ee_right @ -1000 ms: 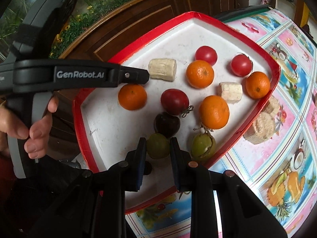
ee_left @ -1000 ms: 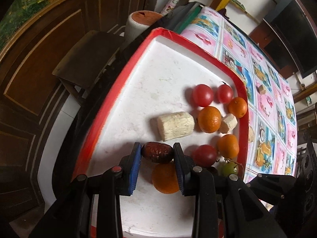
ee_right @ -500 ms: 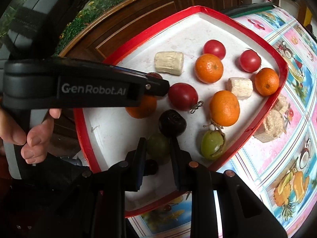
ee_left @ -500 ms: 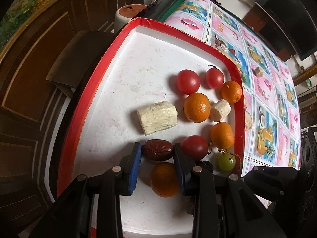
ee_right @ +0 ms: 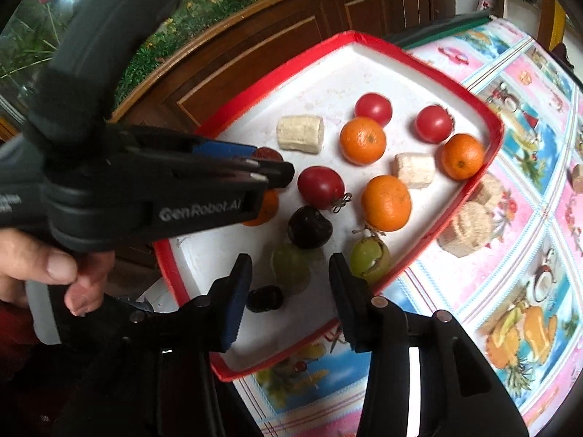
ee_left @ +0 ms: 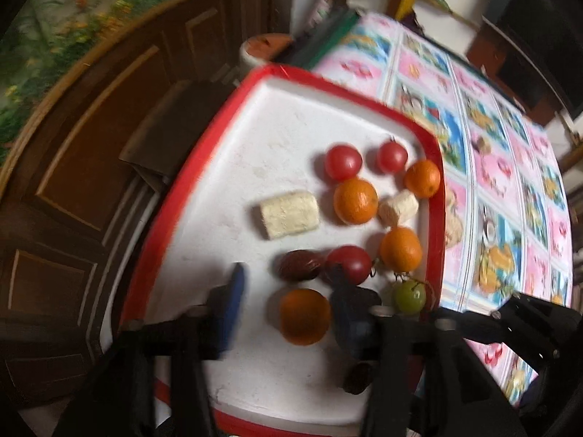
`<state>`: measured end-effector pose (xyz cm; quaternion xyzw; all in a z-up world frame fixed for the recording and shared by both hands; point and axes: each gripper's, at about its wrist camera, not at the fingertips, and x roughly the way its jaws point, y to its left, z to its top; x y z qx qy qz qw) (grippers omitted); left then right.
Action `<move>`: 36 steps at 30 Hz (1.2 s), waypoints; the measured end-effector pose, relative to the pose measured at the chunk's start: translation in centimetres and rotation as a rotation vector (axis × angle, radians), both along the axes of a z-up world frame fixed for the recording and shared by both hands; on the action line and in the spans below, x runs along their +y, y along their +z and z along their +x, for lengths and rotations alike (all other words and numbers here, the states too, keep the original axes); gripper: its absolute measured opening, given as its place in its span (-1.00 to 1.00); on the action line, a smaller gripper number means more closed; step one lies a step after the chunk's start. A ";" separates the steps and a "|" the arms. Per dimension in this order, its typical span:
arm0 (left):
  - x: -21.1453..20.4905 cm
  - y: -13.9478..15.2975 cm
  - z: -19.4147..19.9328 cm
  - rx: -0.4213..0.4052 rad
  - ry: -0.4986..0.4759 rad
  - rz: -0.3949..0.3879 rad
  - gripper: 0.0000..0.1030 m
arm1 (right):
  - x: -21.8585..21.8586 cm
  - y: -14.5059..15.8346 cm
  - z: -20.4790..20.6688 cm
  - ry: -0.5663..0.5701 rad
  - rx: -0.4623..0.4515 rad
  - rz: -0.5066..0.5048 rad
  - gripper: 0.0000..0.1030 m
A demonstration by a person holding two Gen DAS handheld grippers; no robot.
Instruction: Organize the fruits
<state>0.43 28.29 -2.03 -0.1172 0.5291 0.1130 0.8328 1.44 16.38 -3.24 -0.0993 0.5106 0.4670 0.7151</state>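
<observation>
Right wrist view shows us our right tool (ee_right: 289,276) just opened around the round green fruit (ee_right: 289,264), our left tool (ee_left: 286,286) just opened above the wrinkled dark-red date (ee_left: 299,265).

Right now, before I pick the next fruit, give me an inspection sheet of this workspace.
Surface: white foam tray with red rim on a pink cartoon-print tablecloth.
Job's things: on the tray, orange mandarins, red tomatoes, pale banana chunks, a wrinkled brown date, a dark plum, and green grapes.
Clutter: two pale chunks on the cloth, outside the rim.
Grippers: left gripper open, jaws just opened, date released; right gripper open, jaws just opened, grape between them, not pinched.
Cables: nothing seen.
Surroundings: dark wooden cabinet; a hand holds the left gripper's handle.
</observation>
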 end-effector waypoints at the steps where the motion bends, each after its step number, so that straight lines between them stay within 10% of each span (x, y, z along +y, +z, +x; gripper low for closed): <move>1: -0.1 0.6 -0.6 -0.046 0.023 0.018 0.34 | -0.4 0.2 -0.1 0.000 -0.007 0.004 0.07; 22: -3.1 2.5 -4.2 -0.096 0.114 0.123 0.64 | -4.3 2.6 -1.7 0.045 -0.176 -0.020 0.89; 36: -3.4 2.8 -4.6 -0.100 0.130 0.139 0.83 | -4.5 3.3 -1.6 0.033 -0.195 -0.019 0.94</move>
